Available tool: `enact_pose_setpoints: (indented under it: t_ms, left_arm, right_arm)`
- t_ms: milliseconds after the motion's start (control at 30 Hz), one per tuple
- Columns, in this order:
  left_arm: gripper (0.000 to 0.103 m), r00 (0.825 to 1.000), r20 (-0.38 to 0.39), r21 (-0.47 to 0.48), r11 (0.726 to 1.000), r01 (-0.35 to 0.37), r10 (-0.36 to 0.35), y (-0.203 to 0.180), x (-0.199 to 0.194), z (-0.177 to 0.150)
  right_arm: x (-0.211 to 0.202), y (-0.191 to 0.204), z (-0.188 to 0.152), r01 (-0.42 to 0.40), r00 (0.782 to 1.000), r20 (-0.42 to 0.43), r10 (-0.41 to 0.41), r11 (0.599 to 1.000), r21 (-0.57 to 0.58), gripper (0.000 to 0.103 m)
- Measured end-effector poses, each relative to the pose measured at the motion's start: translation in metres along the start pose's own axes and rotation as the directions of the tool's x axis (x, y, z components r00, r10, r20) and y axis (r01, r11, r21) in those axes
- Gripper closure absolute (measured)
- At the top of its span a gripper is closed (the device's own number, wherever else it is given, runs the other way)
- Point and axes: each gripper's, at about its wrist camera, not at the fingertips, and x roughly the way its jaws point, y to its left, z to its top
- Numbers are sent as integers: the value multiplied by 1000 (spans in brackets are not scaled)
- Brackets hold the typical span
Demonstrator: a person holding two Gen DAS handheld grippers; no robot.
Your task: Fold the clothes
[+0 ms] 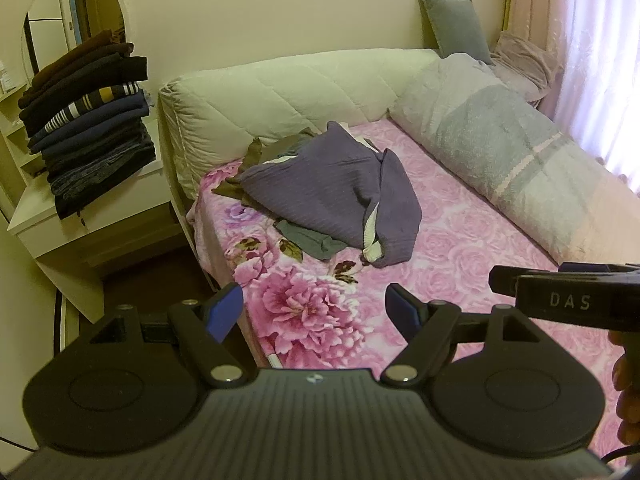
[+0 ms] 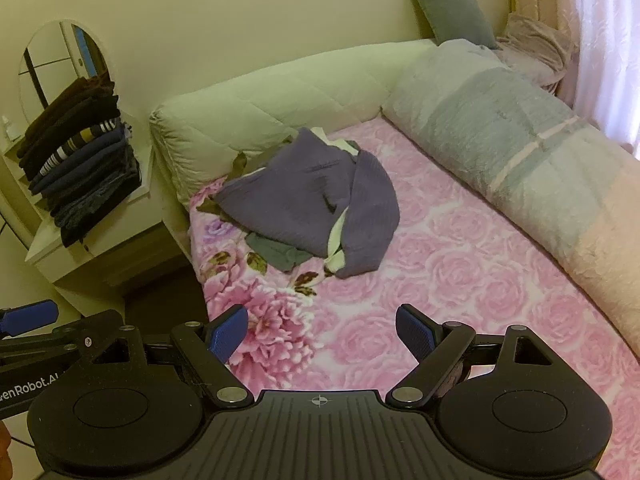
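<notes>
Clothes to fold lying in a loose pile on the pink flowered bedspread, near the padded cream headboard. On top a purple knitted sweater with pale trim, crumpled; under its near edge a grey garment; behind it, toward the headboard, an olive-brown piece, mostly covered.

Left gripper hovering above the near corner of the bed, tilted down toward the pile, blue pads spread wide, nothing between them, well apart from the clothes. Right gripper just beside it, also tilted down over the bedspread, claw spread wide and empty, touching no cloth. Seen also at the right edge of the left wrist view, with part of a hand on its handle.

Along the far side of the bed a rolled grey and cream blanket; past it a grey cushion leaning on the wall, next to the pale pink curtain. Left of the bed a white dresser with a round mirror; on it a tall, leaning stack of folded dark clothes, one of them striped.
</notes>
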Motion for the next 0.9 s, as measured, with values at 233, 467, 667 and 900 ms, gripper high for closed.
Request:
enact_pose_setpoints:
  t_ms: [233, 467, 667, 900]
  left_arm:
    - [28, 1000, -3, 3, 1000, -7, 7, -1, 0, 2]
    - [27, 1000, -2, 8, 1000, -9, 9, -10, 2, 3]
    - [28, 1000, 0, 7, 1000, -9, 9, -10, 1, 1]
    - [28, 1000, -5, 7, 1000, -2, 2, -7, 0, 4]
  right_arm:
    - [-1, -3, -1, 0, 1000, 0, 0, 1000, 1, 19]
    - [0, -10, 1, -1, 1000, 2, 1, 1000, 7, 19]
    - [-1, -11, -2, -5, 1000, 8, 5, 1000, 13, 19]
    - [-1, -10, -2, -2, 1000, 6, 2, 1000, 18, 19]
